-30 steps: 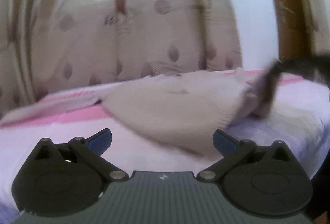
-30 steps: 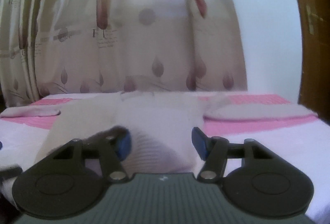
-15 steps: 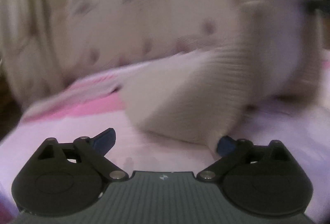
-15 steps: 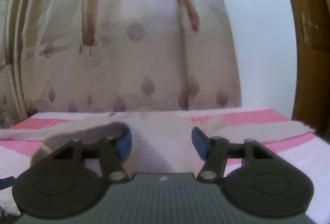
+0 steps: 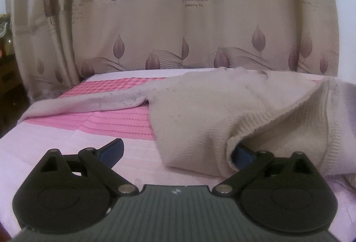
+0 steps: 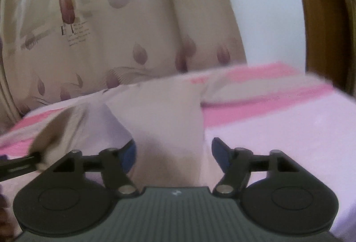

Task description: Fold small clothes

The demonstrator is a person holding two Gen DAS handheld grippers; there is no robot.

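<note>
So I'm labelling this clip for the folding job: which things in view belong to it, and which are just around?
Part of the job:
- beige knit sweater, lying on the bed
- left gripper, open, hem draped over one finger
- right gripper, open

Just around:
- pink bedspread
- leaf-print curtain
- wooden frame

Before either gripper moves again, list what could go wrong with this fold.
1. The sweater's hem drapes over one finger of the open left gripper; pulling back may snag the knit and drag the fold out.
2. The right gripper is open with fabric between its fingers; shutting now might pinch several layers.
3. The left sleeve lies spread out on the bed, so the fold could end uneven.
</note>
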